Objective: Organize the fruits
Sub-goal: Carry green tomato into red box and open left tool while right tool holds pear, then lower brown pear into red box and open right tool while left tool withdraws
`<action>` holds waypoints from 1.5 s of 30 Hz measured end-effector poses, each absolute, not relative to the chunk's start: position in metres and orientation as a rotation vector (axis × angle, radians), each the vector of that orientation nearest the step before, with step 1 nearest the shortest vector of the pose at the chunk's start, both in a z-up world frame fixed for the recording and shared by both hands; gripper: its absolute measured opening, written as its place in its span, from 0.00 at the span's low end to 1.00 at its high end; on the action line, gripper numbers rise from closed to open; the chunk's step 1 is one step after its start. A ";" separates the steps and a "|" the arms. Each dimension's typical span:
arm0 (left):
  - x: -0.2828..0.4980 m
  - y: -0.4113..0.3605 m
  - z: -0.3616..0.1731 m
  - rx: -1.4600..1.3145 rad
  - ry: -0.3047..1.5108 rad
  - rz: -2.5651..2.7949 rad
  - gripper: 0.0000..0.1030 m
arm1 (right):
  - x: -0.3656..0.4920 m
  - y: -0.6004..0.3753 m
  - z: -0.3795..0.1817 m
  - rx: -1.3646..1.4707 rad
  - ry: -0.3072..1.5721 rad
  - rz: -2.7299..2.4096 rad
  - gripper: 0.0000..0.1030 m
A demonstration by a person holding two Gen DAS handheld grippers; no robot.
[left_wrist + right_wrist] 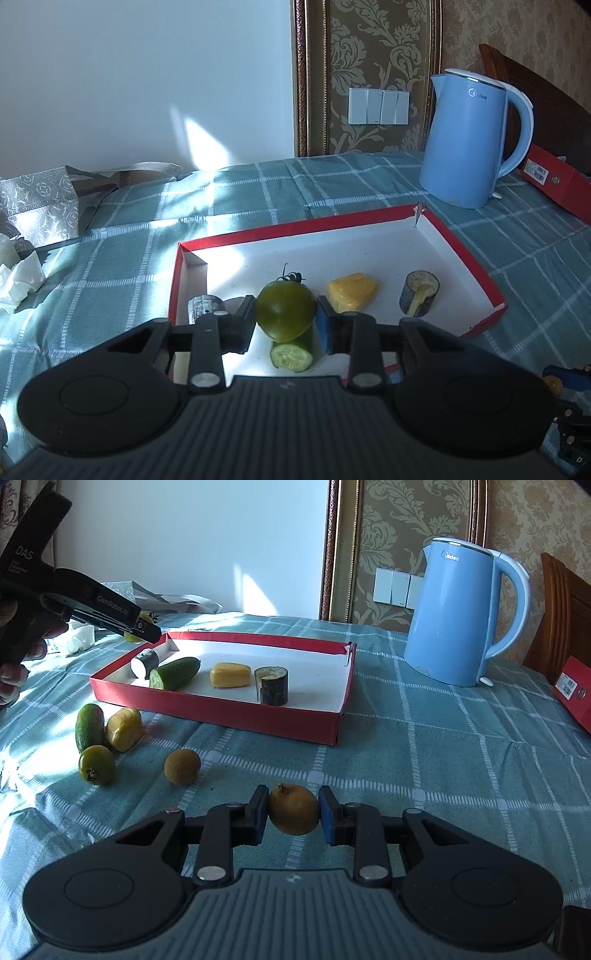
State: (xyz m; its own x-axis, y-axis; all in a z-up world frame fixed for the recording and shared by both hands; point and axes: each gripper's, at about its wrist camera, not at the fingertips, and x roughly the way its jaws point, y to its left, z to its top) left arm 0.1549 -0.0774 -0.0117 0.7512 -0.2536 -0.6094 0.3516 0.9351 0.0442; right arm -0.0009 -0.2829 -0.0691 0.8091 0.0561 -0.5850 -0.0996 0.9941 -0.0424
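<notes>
Left gripper [285,318] is clamped on a green tomato [285,311], held above the near edge of the red tray [221,713]. Right gripper [293,810] squeezes a brown kiwi [294,809] in front of the tray. Inside the tray: four pieces, a cucumber half [174,672], a yellow chunk [229,674] and two dark-skinned cut cylinders. Left of the tray on the cloth: four more fruits. The left gripper's fingertips are hard to make out from the right wrist view.
</notes>
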 end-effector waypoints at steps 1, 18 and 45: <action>0.158 -0.084 -0.015 0.170 0.646 -0.342 0.30 | -0.001 -0.284 -0.069 -0.072 0.625 0.079 0.28; 0.191 -0.119 -0.058 0.174 0.775 -0.395 0.30 | 0.003 -0.304 -0.071 -0.059 0.642 0.033 0.28; 0.065 0.008 -0.031 -0.027 0.693 -0.105 0.81 | 0.060 -0.264 -0.037 -0.172 0.543 0.165 0.28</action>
State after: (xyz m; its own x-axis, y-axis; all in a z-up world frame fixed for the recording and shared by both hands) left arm 0.0650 0.0081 -0.0311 0.7643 -0.1051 -0.6363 0.0872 0.9944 -0.0596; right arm 0.0598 -0.2642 -0.0369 0.8437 0.1099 -0.5255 -0.2008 0.9724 -0.1189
